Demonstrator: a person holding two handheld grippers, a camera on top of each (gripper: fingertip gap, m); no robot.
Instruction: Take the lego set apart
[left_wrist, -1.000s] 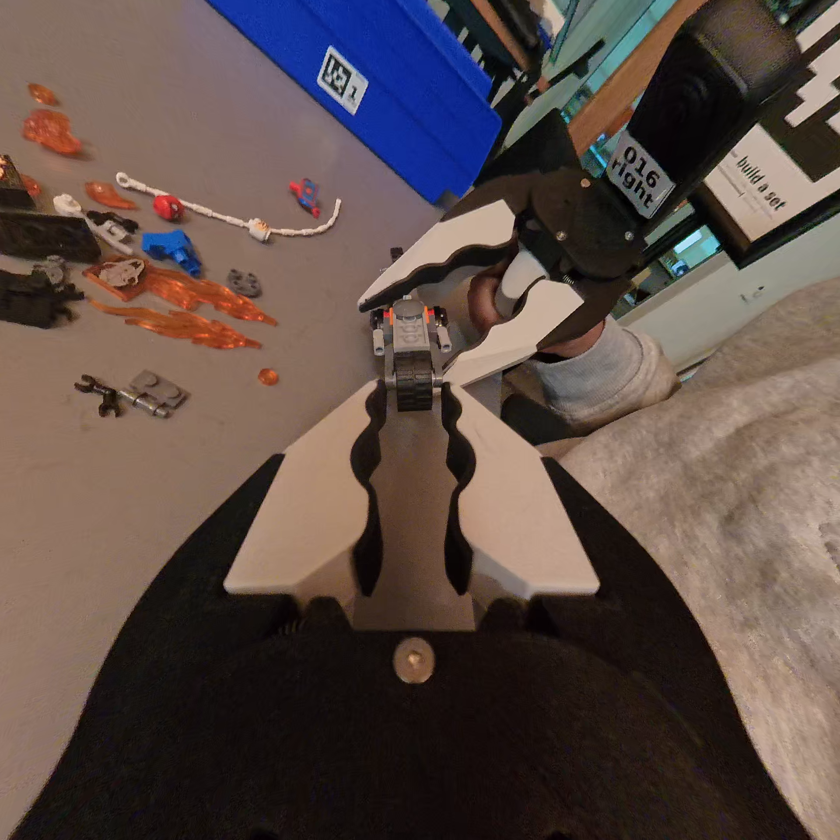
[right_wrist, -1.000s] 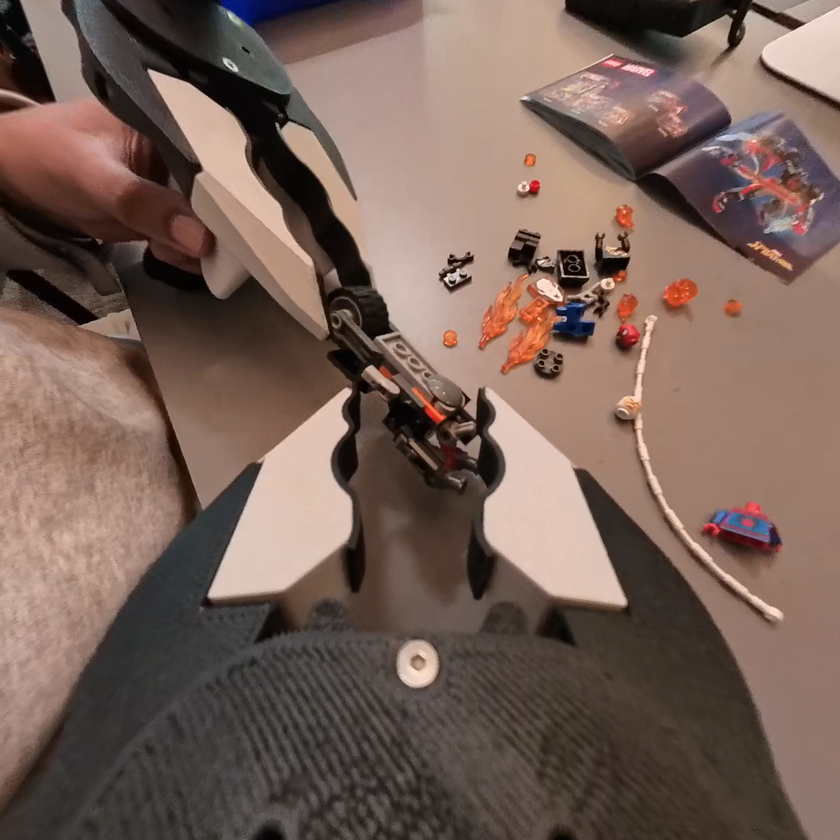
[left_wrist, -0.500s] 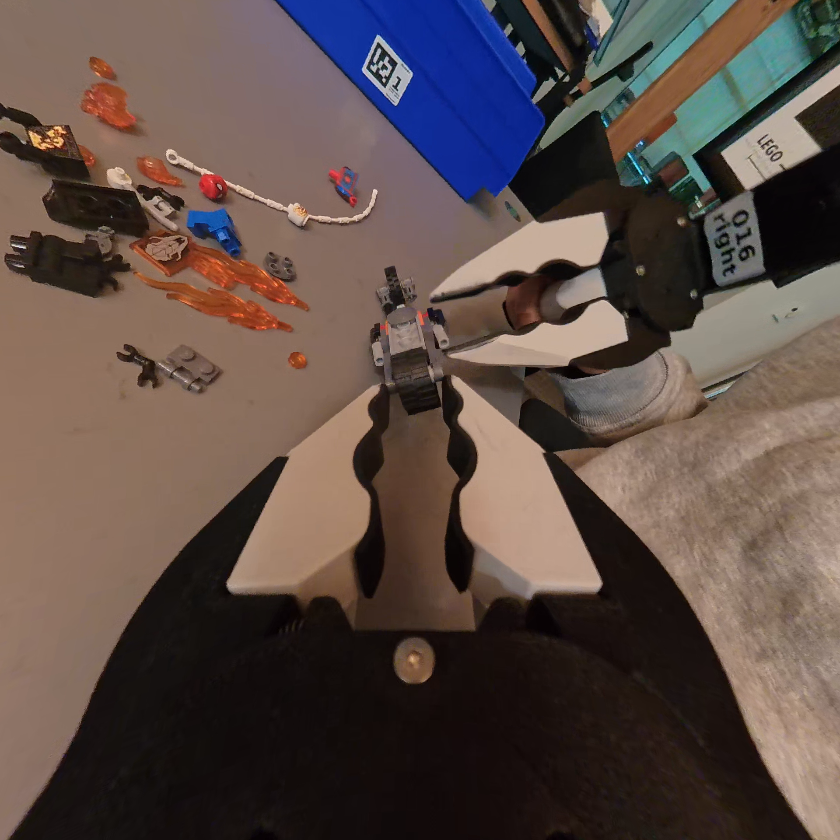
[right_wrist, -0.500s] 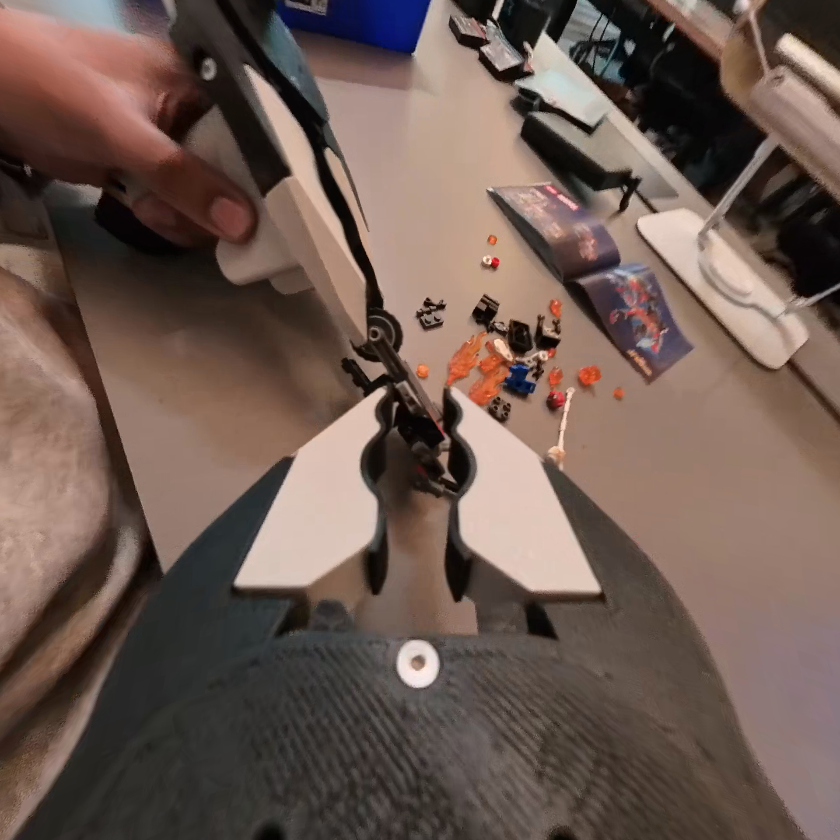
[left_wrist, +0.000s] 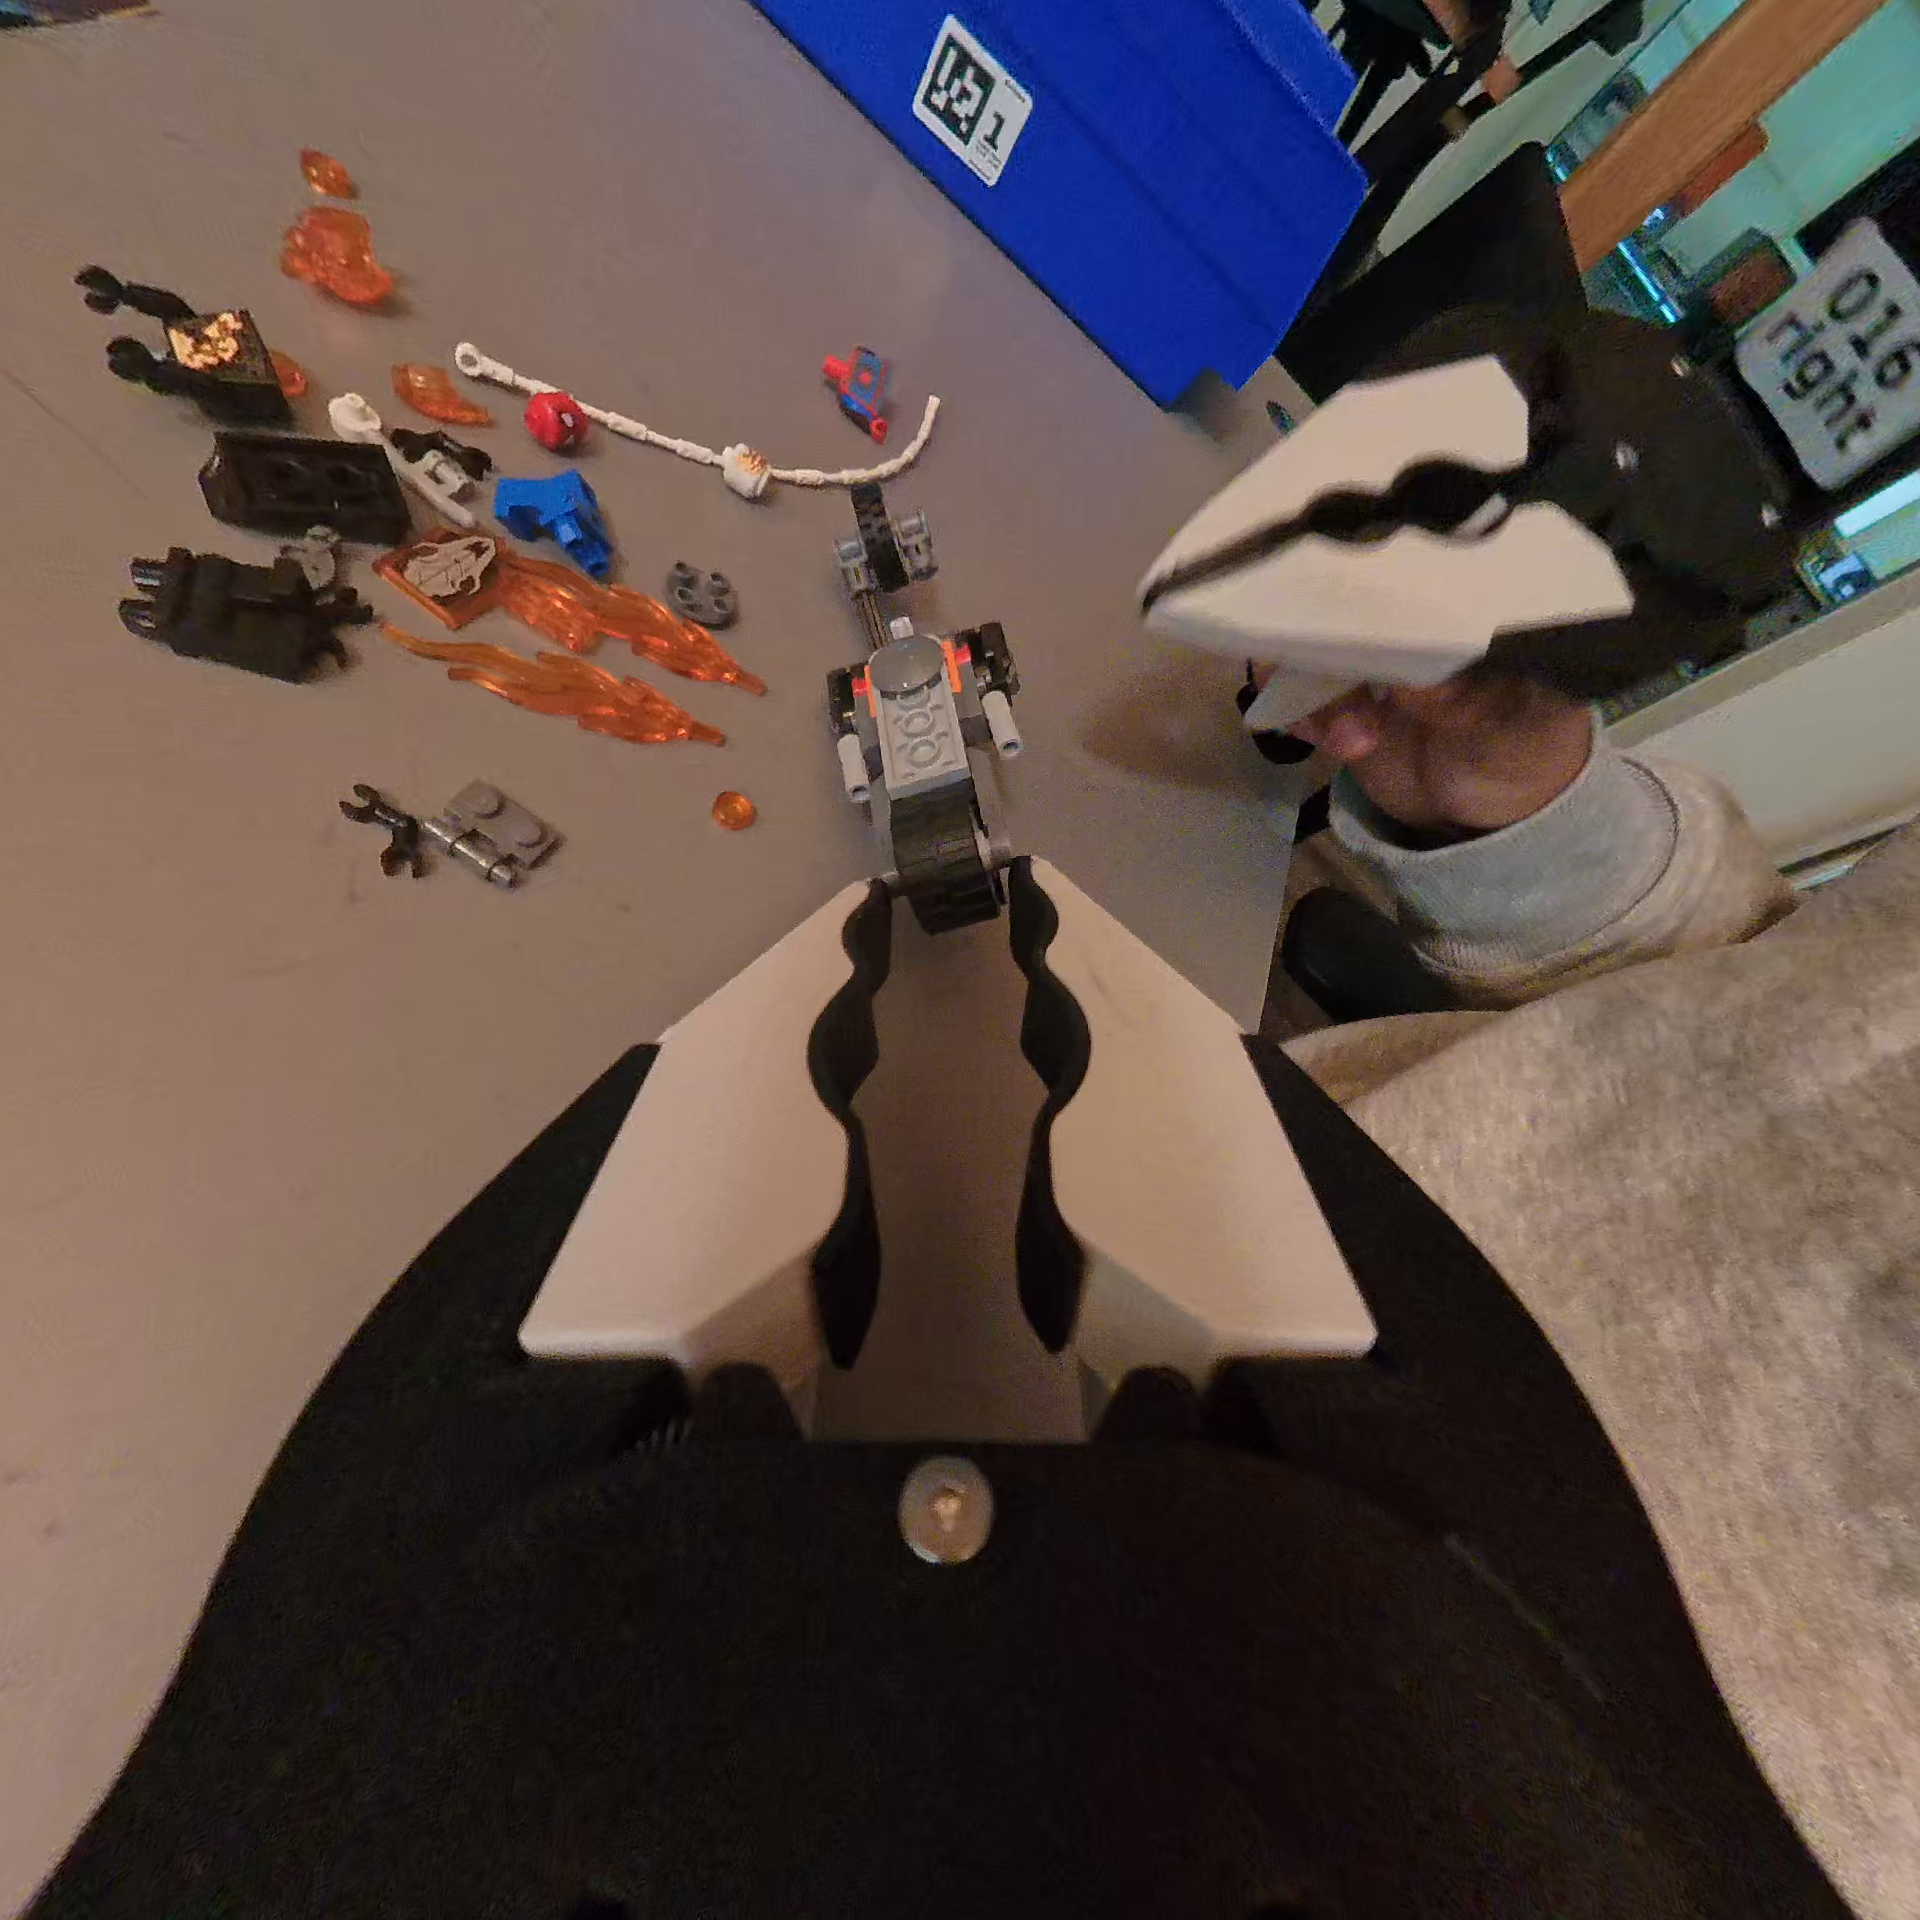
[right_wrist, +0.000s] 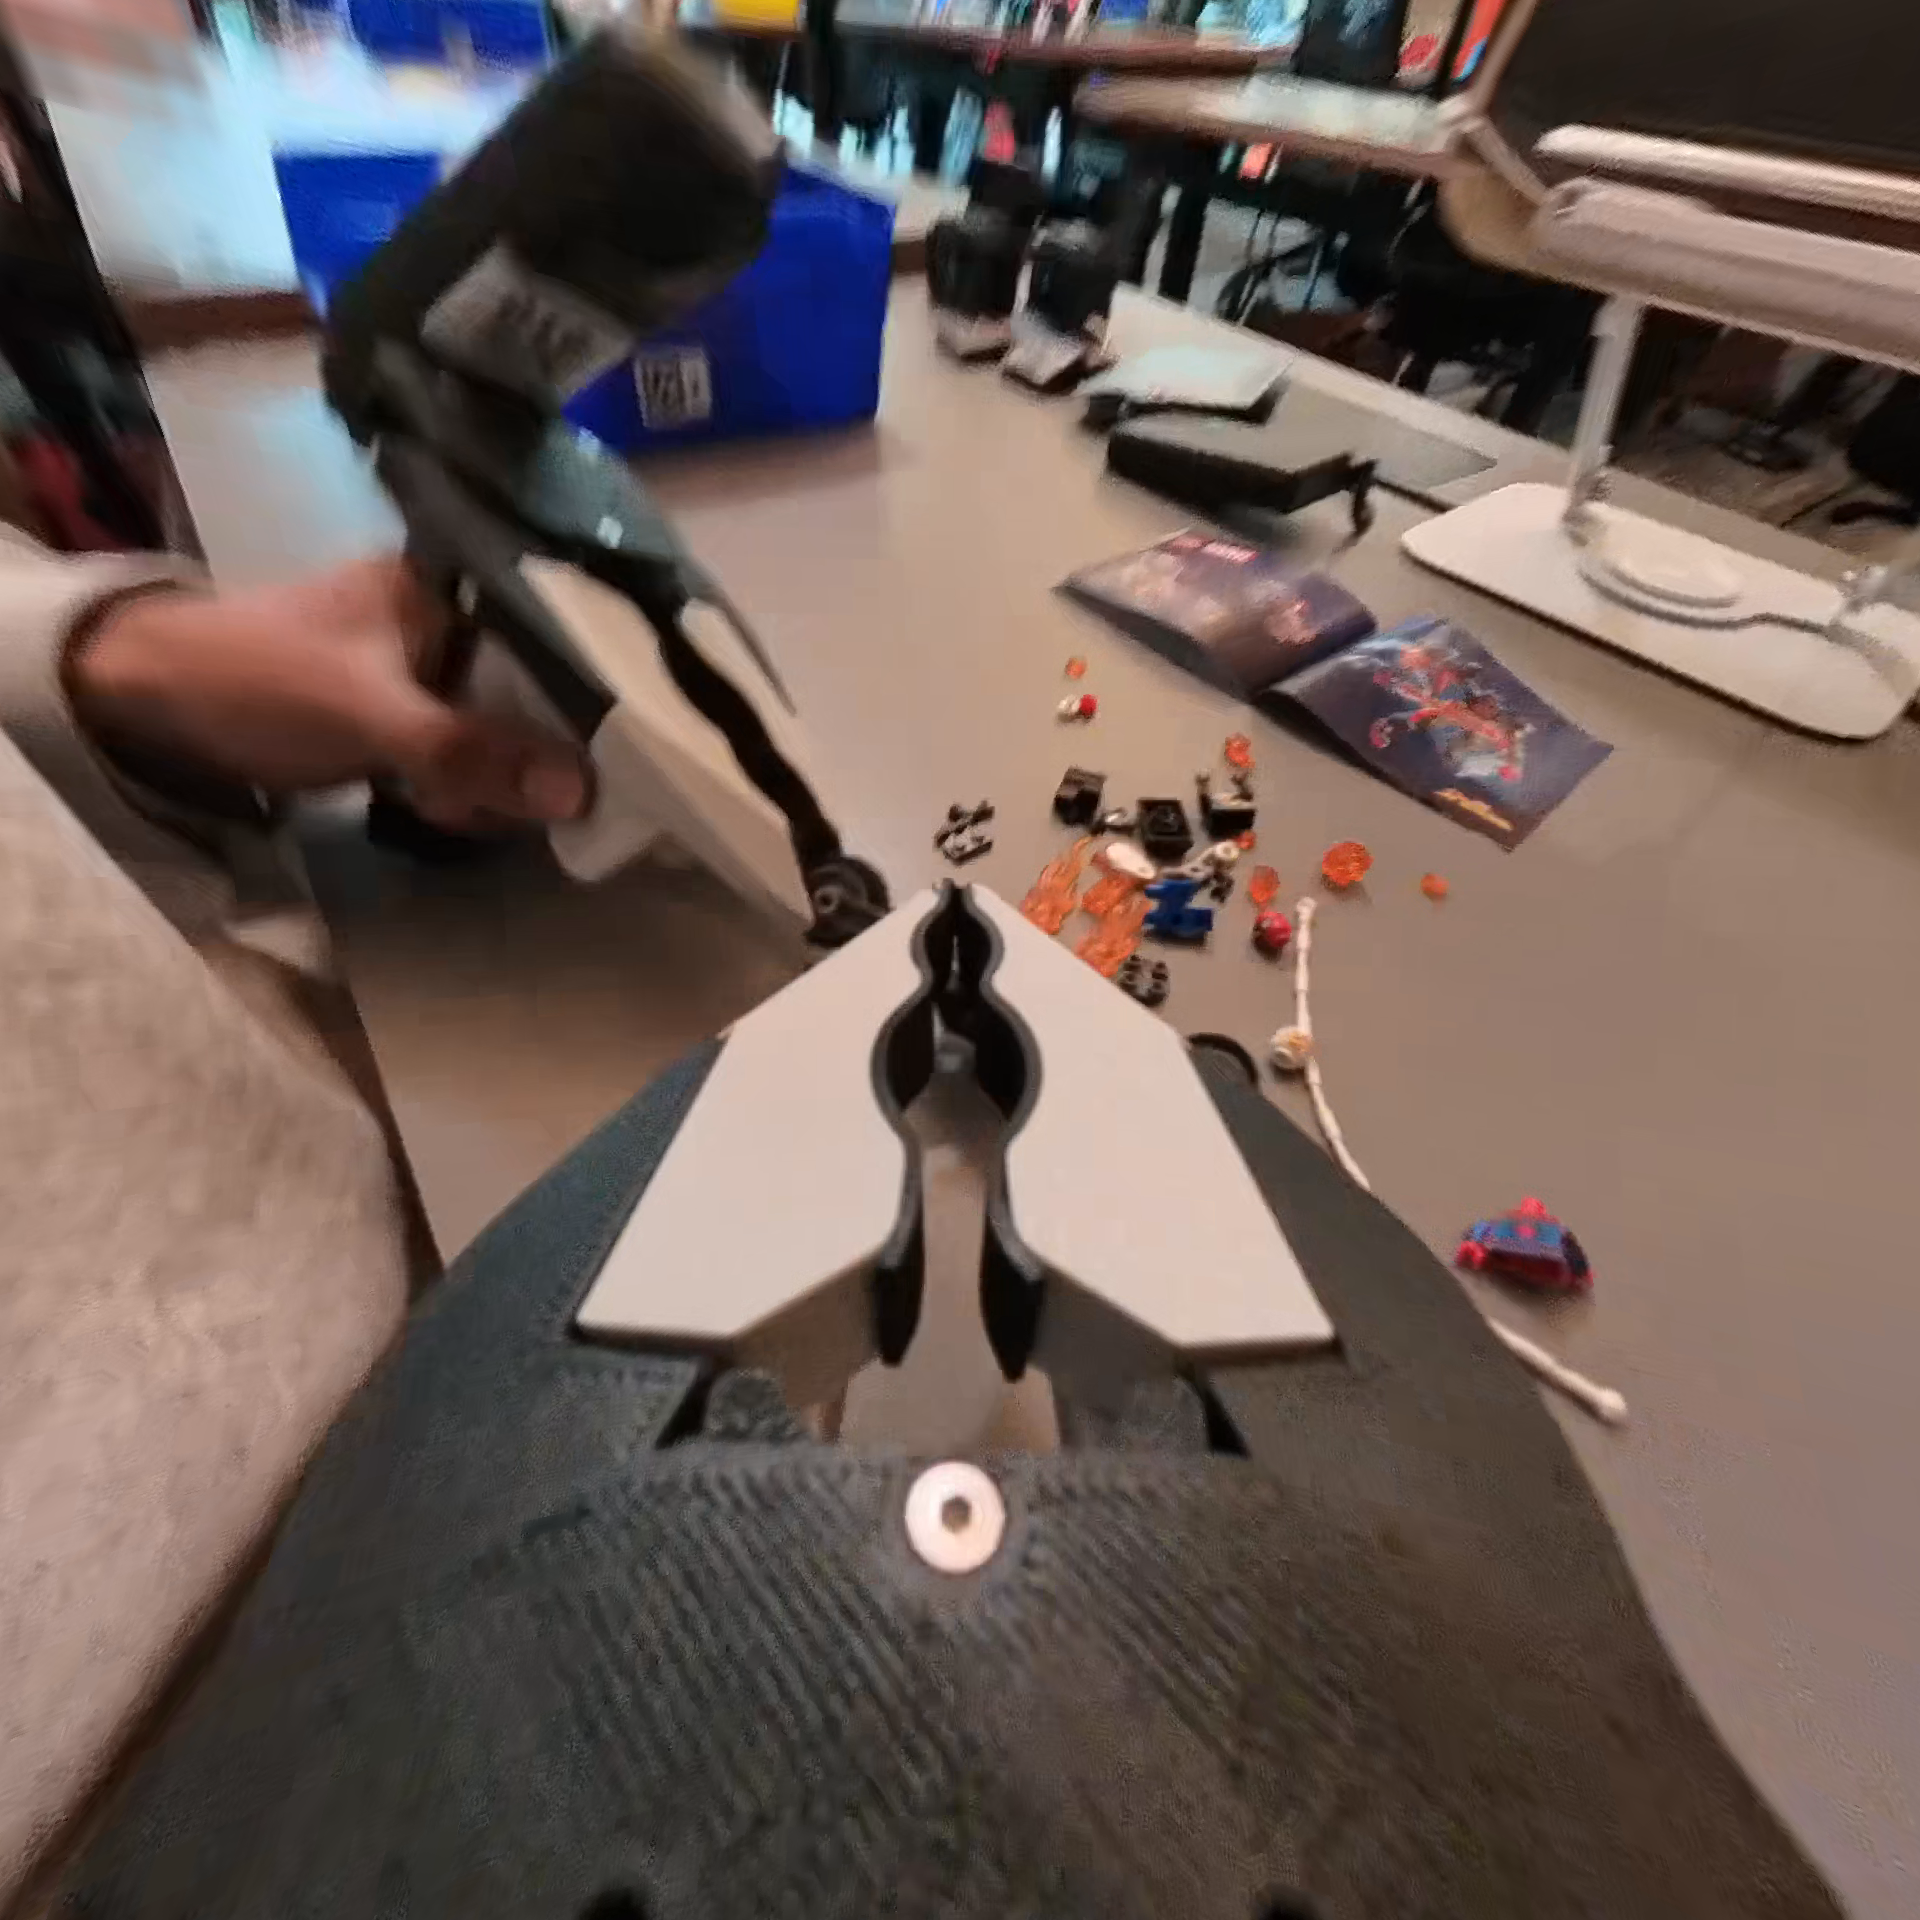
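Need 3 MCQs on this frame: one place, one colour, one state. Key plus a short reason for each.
1. The motorbike rear tyre sits:
A. between the left hand-held gripper fingertips
B. between the right hand-held gripper fingertips
C. loose, away from both

2. The flame pieces are:
A. green
B. translucent orange
C. white

3. The right hand-held gripper's jaws are:
A. wide open
B. closed together
C. out of view

Answers:
1 A: the left wrist view shows the tyre pinched at the fingertips.
2 B: they are see-through orange against the grey table.
3 B: its tips meet in both views.

Dim warm light, motion-blurred, fisheye edges
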